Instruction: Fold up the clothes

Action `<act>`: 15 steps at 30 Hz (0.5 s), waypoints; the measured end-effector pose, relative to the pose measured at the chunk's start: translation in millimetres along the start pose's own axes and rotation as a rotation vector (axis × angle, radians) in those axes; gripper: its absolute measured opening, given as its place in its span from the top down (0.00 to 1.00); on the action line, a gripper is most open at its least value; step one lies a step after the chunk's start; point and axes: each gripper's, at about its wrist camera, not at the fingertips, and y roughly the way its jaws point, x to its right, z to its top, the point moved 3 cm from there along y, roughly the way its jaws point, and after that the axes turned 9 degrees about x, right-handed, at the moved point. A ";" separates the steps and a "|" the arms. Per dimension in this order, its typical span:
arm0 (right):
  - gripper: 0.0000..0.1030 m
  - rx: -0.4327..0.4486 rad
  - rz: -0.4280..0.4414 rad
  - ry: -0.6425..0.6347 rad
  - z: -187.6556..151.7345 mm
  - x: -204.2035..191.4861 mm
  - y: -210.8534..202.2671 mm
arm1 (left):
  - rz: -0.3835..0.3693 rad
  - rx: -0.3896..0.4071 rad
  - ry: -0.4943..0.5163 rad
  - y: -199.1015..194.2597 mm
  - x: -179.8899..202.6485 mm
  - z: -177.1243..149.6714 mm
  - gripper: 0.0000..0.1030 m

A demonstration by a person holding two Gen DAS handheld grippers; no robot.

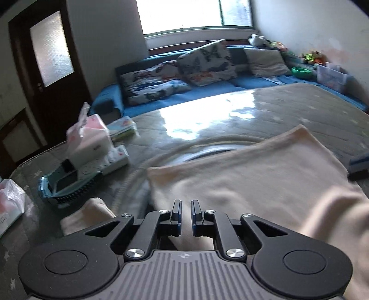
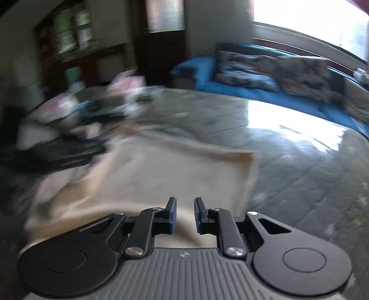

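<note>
Folding the cream knit cloth point(image 1: 253, 184) goes best if both edges travel level; left gripper point(image 1: 186, 208) and right gripper point(image 2: 185, 207) fingers stand slightly apart, cloth between them, grip uncertain.

Room, daylit. Bright window point(image 1: 182, 16) in far wall, glare reflected on the glossy grey patterned desk point(image 1: 207, 120). Blue sofa point(image 1: 251, 80) below the window, carrying butterfly-print cushions point(image 1: 207, 62) and one plain grey cushion point(image 1: 265, 61). Dark wooden door point(image 1: 48, 60) with frosted glass pane, left. White walls point(image 1: 318, 27). Dark shelving point(image 2: 69, 46), blurred.
</note>
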 end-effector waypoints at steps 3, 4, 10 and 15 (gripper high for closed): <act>0.77 -0.025 0.094 -0.088 -14.4 -38.1 -24.9 | -0.011 -0.018 -0.010 0.7 2.2 -5.5 0.90; 0.75 -0.034 0.121 -0.117 -18.7 -49.3 -31.9 | -0.014 -0.020 -0.012 0.6 2.6 -6.7 0.90; 0.68 -0.061 0.204 -0.238 -37.0 -99.0 -44.8 | -0.043 -0.024 -0.021 -4.2 4.8 -15.3 0.85; 0.68 -0.049 0.187 -0.315 -45.5 -117.5 -26.8 | -0.031 -0.028 -0.016 -7.9 4.3 -24.7 0.77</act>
